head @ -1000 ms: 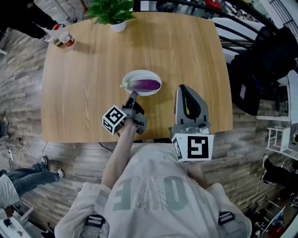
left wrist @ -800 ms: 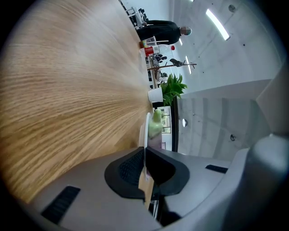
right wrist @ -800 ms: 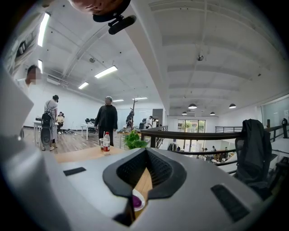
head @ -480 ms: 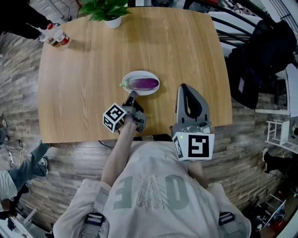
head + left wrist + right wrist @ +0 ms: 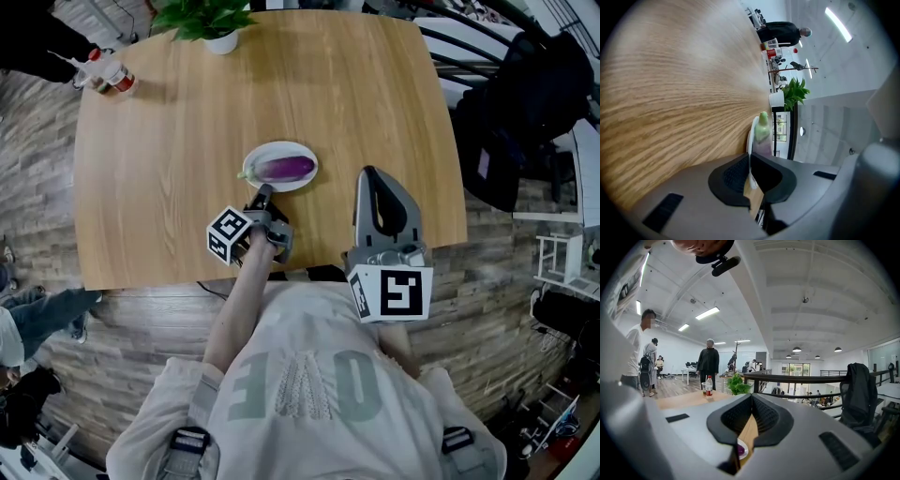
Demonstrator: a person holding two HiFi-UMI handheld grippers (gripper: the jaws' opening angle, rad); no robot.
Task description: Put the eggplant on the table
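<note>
A purple eggplant (image 5: 286, 168) with a green stem lies on a white plate (image 5: 255, 156) near the middle of the wooden table (image 5: 178, 150). My left gripper (image 5: 264, 191) is shut and empty. It points at the plate's near rim from just short of it, low over the table. In the left gripper view the plate (image 5: 751, 136) and the eggplant's stem (image 5: 762, 125) show right past the left gripper (image 5: 750, 158). My right gripper (image 5: 367, 175) is shut and empty, to the right of the plate. The eggplant (image 5: 740, 449) peeps below the right gripper (image 5: 751, 397).
A potted plant (image 5: 208, 21) stands at the table's far edge, and bottles (image 5: 111, 75) stand at its far left corner. A dark chair with a jacket (image 5: 530, 103) and a railing are off the right side. People stand beyond the table (image 5: 708, 363).
My left gripper has sunk a little toward the table in front of the plate. The right gripper has kept still. A bystander's legs at the left have shifted.
</note>
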